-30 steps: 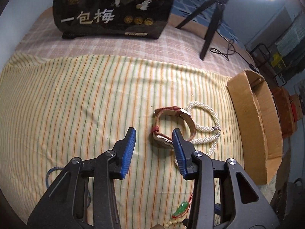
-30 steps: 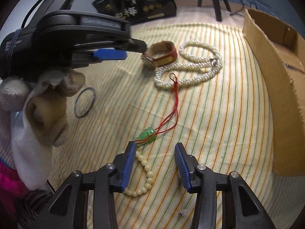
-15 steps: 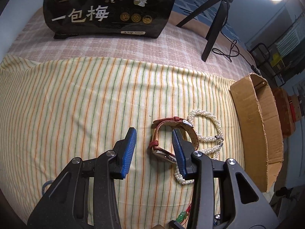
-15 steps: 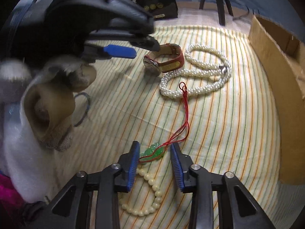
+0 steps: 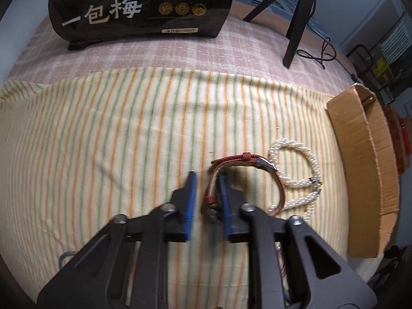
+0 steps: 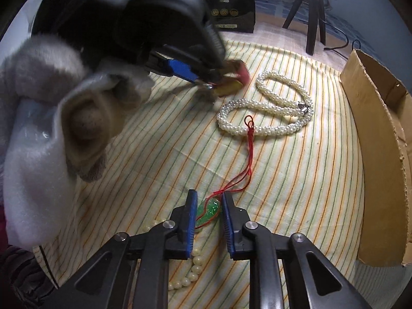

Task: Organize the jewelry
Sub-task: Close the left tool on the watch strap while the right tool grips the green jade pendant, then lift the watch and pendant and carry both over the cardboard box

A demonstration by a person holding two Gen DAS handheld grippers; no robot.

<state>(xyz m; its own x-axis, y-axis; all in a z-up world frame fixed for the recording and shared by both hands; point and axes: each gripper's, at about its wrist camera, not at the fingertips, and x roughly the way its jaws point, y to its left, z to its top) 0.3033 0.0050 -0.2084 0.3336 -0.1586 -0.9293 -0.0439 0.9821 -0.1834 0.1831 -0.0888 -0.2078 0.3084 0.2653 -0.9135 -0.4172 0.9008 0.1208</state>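
In the left wrist view a red-strapped watch (image 5: 247,157) lies on the striped cloth (image 5: 103,141). My left gripper (image 5: 207,176) points down over its near end. Its jaws are closing, with the strap between the blue pads and a sliver of cloth still showing beside the left pad. The right wrist view shows my right gripper (image 6: 209,193) closing on a green pendant (image 6: 209,209), which fills the gap and touches both pads. The pendant's red cord (image 6: 249,149) runs up to a pearl necklace (image 6: 270,108). The pearl necklace (image 5: 296,170) also lies just right of the watch.
An open cardboard box (image 6: 373,128) stands along the right edge of the cloth. A cream bead bracelet (image 6: 190,270) lies under my right gripper. A black printed bag (image 5: 141,7) and a tripod (image 5: 296,25) stand at the back. A gloved hand (image 6: 51,103) holds the left gripper. A blue ring (image 5: 65,256) lies near left.
The left gripper came forward and down over the watch, and its jaws narrowed around the strap. The right gripper advanced from the bead bracelet to the green pendant and narrowed around it.
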